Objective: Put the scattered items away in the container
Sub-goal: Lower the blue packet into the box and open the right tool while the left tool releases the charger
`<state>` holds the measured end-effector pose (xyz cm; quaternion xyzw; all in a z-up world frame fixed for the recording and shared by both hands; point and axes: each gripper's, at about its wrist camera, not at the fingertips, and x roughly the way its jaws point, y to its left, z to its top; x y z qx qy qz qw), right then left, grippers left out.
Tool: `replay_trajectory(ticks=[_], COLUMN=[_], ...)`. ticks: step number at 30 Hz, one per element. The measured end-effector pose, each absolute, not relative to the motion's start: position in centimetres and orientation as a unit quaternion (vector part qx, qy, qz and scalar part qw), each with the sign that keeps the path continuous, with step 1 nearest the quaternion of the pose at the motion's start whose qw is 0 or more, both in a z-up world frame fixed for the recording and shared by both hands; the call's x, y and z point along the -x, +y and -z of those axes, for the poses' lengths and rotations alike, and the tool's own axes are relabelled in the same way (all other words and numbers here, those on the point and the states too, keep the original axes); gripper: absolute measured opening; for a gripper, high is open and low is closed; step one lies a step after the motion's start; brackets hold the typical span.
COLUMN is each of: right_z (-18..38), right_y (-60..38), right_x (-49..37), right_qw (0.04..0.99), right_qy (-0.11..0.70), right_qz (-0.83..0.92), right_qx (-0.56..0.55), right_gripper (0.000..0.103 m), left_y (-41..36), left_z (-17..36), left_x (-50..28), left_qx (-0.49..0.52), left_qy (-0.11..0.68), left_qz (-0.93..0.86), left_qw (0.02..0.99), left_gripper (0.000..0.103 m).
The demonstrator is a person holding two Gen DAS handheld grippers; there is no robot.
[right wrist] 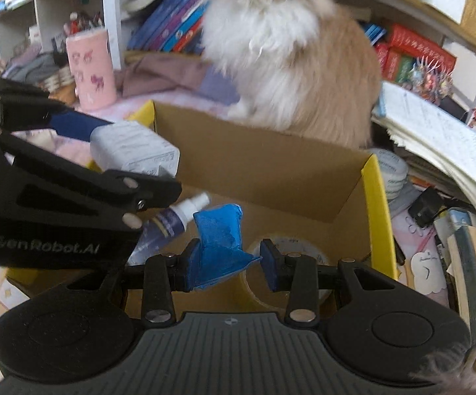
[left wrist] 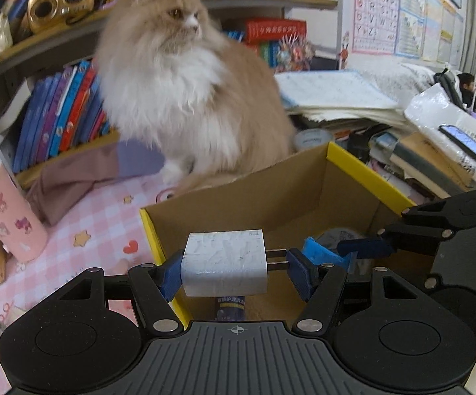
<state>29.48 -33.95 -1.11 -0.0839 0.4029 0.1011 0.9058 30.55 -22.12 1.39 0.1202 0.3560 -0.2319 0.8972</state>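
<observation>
Your left gripper [left wrist: 234, 263] is clamped on a white charger plug [left wrist: 225, 261]: one blue pad presses its body and the other pad sits against its two metal prongs. You hold it above the near edge of the cardboard box [left wrist: 271, 181], which has yellow rims and stands open on the pink checkered cloth [left wrist: 90, 217].

Your right gripper [right wrist: 228, 260] is closed on a crumpled blue piece [right wrist: 220, 240] — I cannot tell if it is tape or paper. Its left pad touches the piece fully, and the right pad meets only a thin corner of it. This gripper also hangs over the open box.

Inside the box you can see a small spray bottle [right wrist: 182, 214] lying on its side and a roll of clear tape [right wrist: 290, 247] flat on the bottom, partly hidden behind the fingers.

Directly behind the box sits a fluffy cat [left wrist: 185, 82], cream and white, just beside the far wall. A pink cylinder container [left wrist: 4, 217] stands on the cloth to the left — well apart from the box. On the right side lie stacked papers [left wrist: 333, 95] and books.
</observation>
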Motion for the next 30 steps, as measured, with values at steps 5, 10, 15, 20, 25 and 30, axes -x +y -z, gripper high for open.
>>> replay_trajectory(ticks=[5, 10, 15, 20, 25, 30], right_z=[2.1, 2.6, 3.1, 3.3, 2.9, 2.0], right_y=[-34.3, -34.6, -34.9, -35.2, -35.4, -35.4], right_x=[-29.9, -29.6, -29.5, -29.7, -29.3, -29.1], right_qw=[0.898, 0.895, 0.894, 0.895, 0.902, 0.911], right_qy=[0.420, 0.426, 0.431, 0.432, 0.418, 0.400], right_qz=[-0.102, -0.102, -0.099, -0.094, -0.085, -0.083], right_qx=[0.085, 0.080, 0.071, 0.064, 0.061, 0.058], right_gripper=[0.037, 0.037, 0.037, 0.037, 0.049, 0.051], left_y=[-22.7, -23.2, -23.3, -23.4, -23.5, -23.6], left_z=[-0.6, 0.1, 0.5, 0.9, 0.3, -0.9], left_x=[-31.4, -31.5, -31.4, -31.4, -31.0, -30.4], left_qx=[-0.122, -0.131, -0.134, -0.142, -0.141, -0.140], left_qy=[0.372, 0.384, 0.386, 0.386, 0.373, 0.340], left_qz=[0.229, 0.229, 0.225, 0.218, 0.218, 0.223], left_qw=[0.891, 0.885, 0.885, 0.885, 0.891, 0.903], left_gripper=[0.066, 0.066, 0.066, 0.066, 0.068, 0.073])
